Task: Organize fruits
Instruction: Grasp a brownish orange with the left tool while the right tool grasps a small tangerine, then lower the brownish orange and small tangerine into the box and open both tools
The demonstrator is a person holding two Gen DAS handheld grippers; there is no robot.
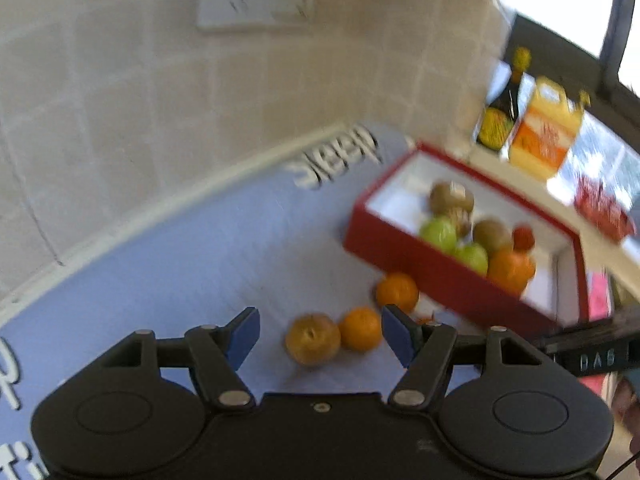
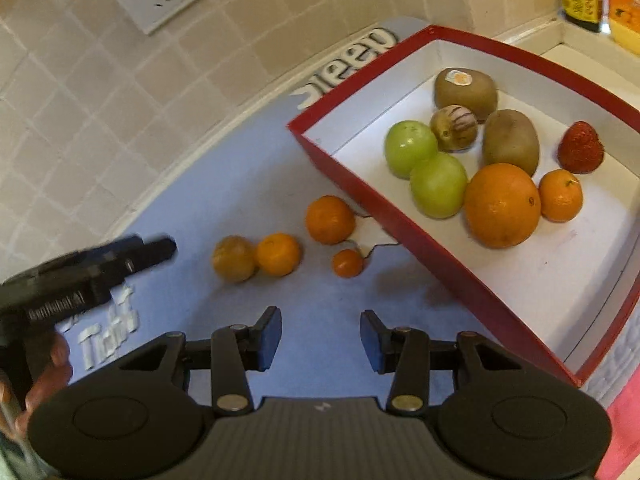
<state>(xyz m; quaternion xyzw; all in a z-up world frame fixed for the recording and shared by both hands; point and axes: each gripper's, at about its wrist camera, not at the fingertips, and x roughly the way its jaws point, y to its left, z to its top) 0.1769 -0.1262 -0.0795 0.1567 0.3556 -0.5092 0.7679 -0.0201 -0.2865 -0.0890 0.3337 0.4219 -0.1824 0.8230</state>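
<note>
4 fruits lie loose on the blue mat (image 2: 224, 184), outside the red box (image 2: 400, 236): a brownish-yellow fruit (image 2: 234, 258) touching a small orange (image 2: 278, 254), another orange (image 2: 330, 219) just beside the box wall, and a tiny orange fruit (image 2: 348, 263) in front of it. Inside the box sit 2 green fruits (image 2: 438, 184), 2 kiwis (image 2: 510, 140), a striped fruit (image 2: 454, 127), a large orange (image 2: 502, 205), a mandarin (image 2: 560, 195) and a strawberry (image 2: 580, 152). Both tools are empty with fingers apart: the left gripper (image 1: 320, 338) wider, aimed at the touching pair, the right gripper (image 2: 320, 338) narrower, over bare mat. The touching pair looks risky: closing on 1 could nudge its neighbour into a roll, and round fruit would likely slip from flat pads if caught off-centre. The orange by the box leaves little room for a finger on the wall side, so a jaw may strike the red rim and shift the box. A thin wire (image 2: 376, 249) near the tiny fruit could snag. The left tool shows at the left of the right view, so the 2 could clash over the cluster. Open mat lies toward the tiled wall (image 2: 100, 120), and the near part of the box floor is bare.
</note>
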